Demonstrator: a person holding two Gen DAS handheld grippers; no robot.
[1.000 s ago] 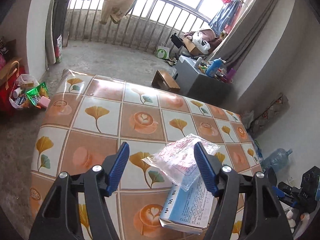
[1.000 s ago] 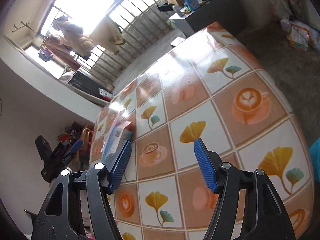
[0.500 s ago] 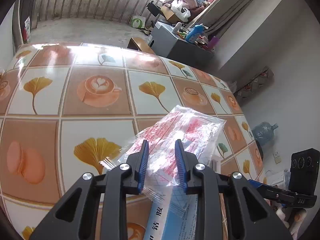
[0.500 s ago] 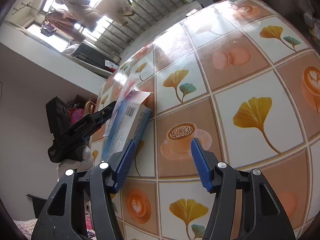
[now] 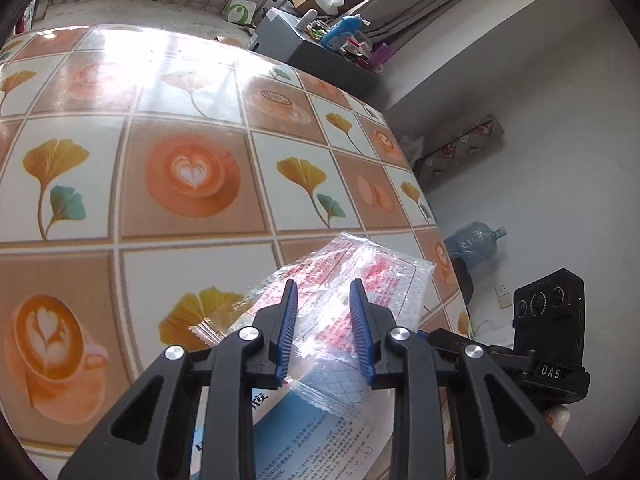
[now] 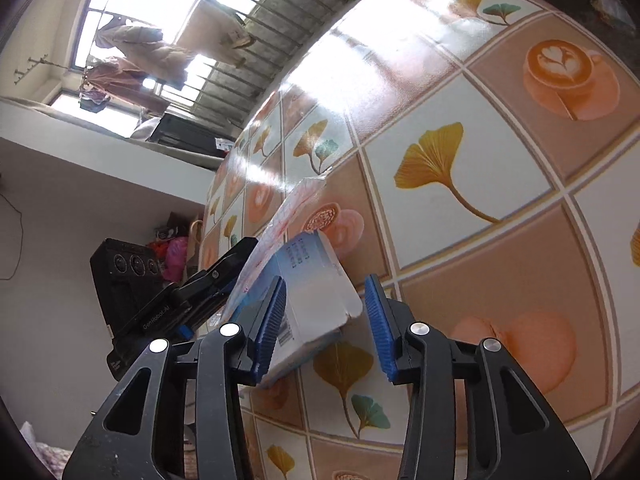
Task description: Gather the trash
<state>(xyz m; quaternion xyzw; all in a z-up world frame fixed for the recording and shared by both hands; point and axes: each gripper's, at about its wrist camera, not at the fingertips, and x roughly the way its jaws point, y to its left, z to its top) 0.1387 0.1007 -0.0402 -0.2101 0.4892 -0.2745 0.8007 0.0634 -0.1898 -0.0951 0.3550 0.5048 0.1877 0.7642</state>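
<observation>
A clear plastic wrapper (image 5: pixel 384 280) with red print lies crumpled on a blue and white carton (image 5: pixel 320 436) near the right edge of the tiled table (image 5: pixel 180 264). My left gripper (image 5: pixel 323 312) is shut on a fold of the wrapper, its blue pads close together. In the right wrist view the carton (image 6: pixel 312 272) sits tilted, with the wrapper (image 6: pixel 296 200) sticking out beyond it. My right gripper (image 6: pixel 325 292) has its jaws closing around the carton's near end. The left pad is against the carton. A small gap shows at the right pad.
A blue water jug (image 5: pixel 476 242) stands on the floor past the table's right edge. A grey cabinet (image 5: pixel 320 52) loaded with bottles sits behind the table. A pink bag (image 6: pixel 176 256) and clutter lie by the wall on the floor.
The left jaws narrowed onto the wrapper, then drew it nearer and to the right across the tiles. The right gripper dropped toward the carton and its jaws narrowed around its end.
</observation>
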